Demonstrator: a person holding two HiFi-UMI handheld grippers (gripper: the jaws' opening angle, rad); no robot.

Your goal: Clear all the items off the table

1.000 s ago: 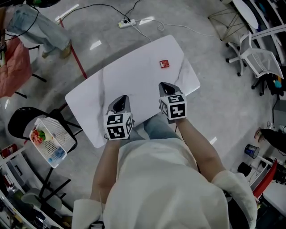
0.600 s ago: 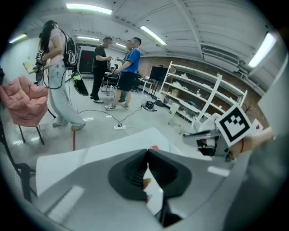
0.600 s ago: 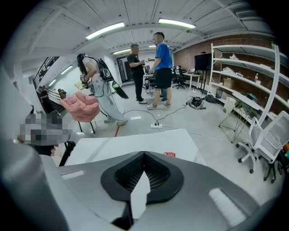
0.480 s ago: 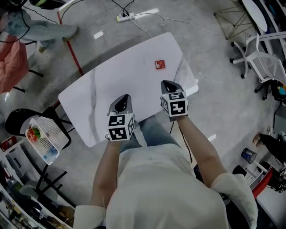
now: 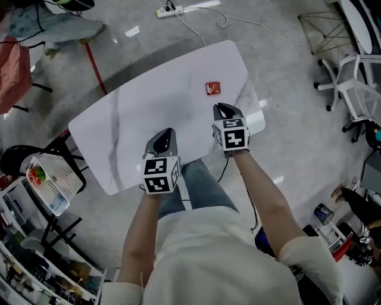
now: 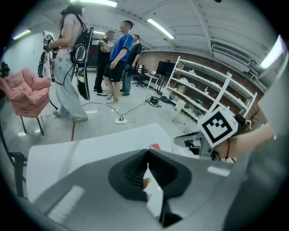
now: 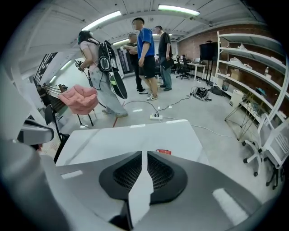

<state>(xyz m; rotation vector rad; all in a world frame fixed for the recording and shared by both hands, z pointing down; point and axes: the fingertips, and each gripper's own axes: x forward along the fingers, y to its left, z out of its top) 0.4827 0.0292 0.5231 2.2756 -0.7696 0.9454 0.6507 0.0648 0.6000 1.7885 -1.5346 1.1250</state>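
Observation:
A small red packet [image 5: 213, 88] lies on the white marble table [image 5: 119, 131], near its far right corner; it also shows in the left gripper view [image 6: 155, 147] and the right gripper view [image 7: 163, 152]. My right gripper [image 5: 225, 109] hovers just short of the packet, its jaws [image 7: 144, 153] together but for a thin slit, with nothing between them. My left gripper [image 5: 165, 138] hangs over the table's near edge, shut and empty [image 6: 147, 151]. The right gripper's marker cube [image 6: 218, 127] shows in the left gripper view.
A white basket [image 5: 50, 179] with coloured items sits on a black chair left of the table. A white office chair [image 5: 357, 89] stands to the right. A power strip [image 5: 168, 10] and cable lie on the floor beyond. Several people [image 7: 146, 54] stand further off.
Both grippers have sunk toward the tabletop and crept forward over it. The left one now sits over the table's near edge. The red packet has not moved.

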